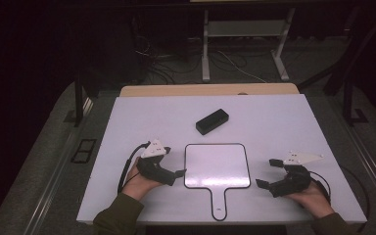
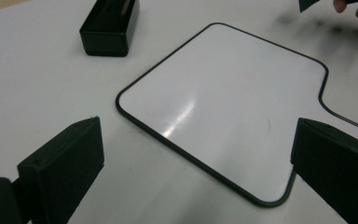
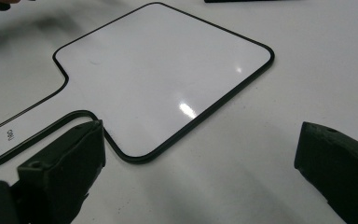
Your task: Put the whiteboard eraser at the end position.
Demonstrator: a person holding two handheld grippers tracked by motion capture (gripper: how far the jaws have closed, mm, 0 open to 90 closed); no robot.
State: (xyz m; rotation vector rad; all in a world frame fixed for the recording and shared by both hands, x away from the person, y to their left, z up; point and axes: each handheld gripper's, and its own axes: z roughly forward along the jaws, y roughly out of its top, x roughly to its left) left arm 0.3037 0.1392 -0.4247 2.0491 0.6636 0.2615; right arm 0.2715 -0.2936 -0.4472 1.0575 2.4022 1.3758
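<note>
Paddle-shaped whiteboard [image 1: 217, 165] lies flat at the table's [image 1: 284, 117] near-edge centre, handle toward the person, black eraser [image 1: 212, 121] behind it; left gripper [image 1: 175, 172] and right gripper [image 1: 264, 174] both gape empty, flanking it; advise sliding a jaw under the rim; no containers present.

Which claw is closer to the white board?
The left claw. Its tip nearly reaches the white board edge, while the right claw sits farther off.

Beyond the white tabletop [image 1: 284, 117], the room is dark; a white desk frame [image 1: 245, 29] stands over tangled cables [image 1: 176, 61] on grey floor [image 1: 44, 161].
</note>
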